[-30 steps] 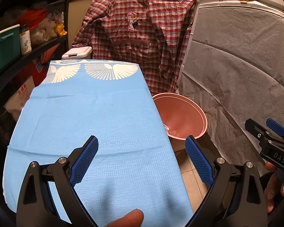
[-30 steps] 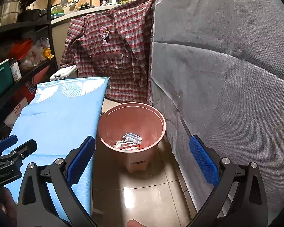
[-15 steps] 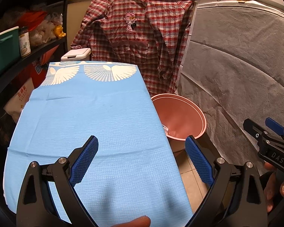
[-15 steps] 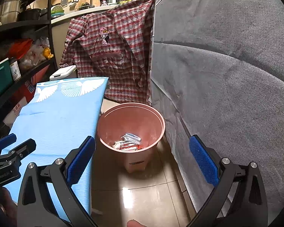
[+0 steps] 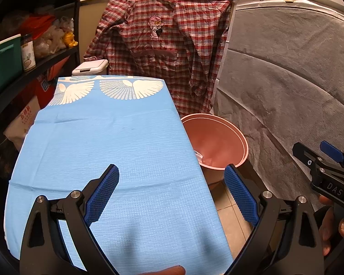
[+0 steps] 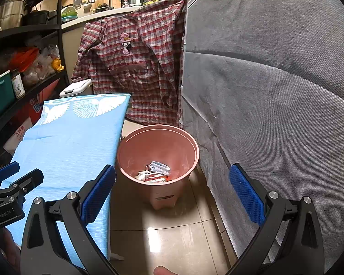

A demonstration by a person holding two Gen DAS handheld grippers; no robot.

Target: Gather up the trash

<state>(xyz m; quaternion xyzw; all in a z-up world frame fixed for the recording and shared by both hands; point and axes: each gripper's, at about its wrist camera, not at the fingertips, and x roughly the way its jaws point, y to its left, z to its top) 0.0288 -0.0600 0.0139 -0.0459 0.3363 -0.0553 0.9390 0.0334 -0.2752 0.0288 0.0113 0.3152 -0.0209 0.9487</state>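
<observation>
A pink bin [image 6: 158, 142] stands on the tiled floor between the blue-clothed table [image 6: 66, 142] and a grey covered wall. Crumpled white and red trash [image 6: 156, 174] lies at its bottom. My right gripper [image 6: 172, 181] hangs open above the floor just in front of the bin, holding nothing. My left gripper [image 5: 172, 178] is open over the near right part of the blue tablecloth [image 5: 103, 149], also empty. From the left wrist view the bin [image 5: 217, 137] shows past the table's right edge, and the right gripper [image 5: 321, 162] appears at the far right.
A red plaid shirt [image 5: 162, 52] hangs from the counter behind the table. A white lidded box [image 5: 90, 67] sits beyond the table's far end. Dark shelves [image 5: 23, 52] with jars and bags line the left side. Grey fabric [image 6: 275, 91] covers the right side.
Both views have shifted only slightly; the grippers stay open and empty, and the trash in the bin lies as before.
</observation>
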